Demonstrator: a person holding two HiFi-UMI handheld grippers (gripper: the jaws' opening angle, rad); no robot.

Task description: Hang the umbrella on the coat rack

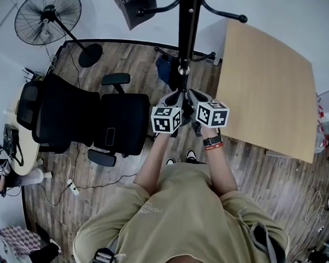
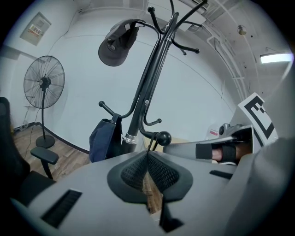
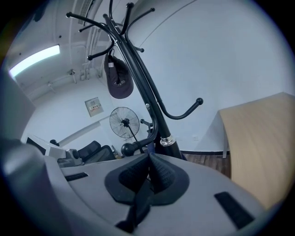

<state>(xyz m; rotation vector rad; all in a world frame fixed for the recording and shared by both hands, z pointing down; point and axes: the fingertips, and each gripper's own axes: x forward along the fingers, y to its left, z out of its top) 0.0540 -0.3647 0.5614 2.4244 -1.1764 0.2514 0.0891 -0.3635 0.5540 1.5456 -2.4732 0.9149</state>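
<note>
The black coat rack [image 1: 187,36] stands right in front of me, with both grippers held close together at its pole. My left gripper [image 2: 147,154] is shut on a thin black strap [image 2: 148,146] that runs up to a ball-ended lower hook [image 2: 163,137]. My right gripper [image 3: 149,156] is shut too, and a black strap [image 3: 138,207] hangs down from between its pads, just beside another ball-ended hook [image 3: 127,148]. In the head view the left gripper [image 1: 176,97] and right gripper [image 1: 193,95] almost touch. The umbrella's body is hidden beneath the grippers.
A dark cap [image 2: 117,44] hangs on an upper hook and a dark blue bag [image 2: 103,138] on a lower one. A wooden table [image 1: 266,84] stands to the right, a black office chair [image 1: 99,122] to the left, and a pedestal fan [image 1: 48,15] at the far left.
</note>
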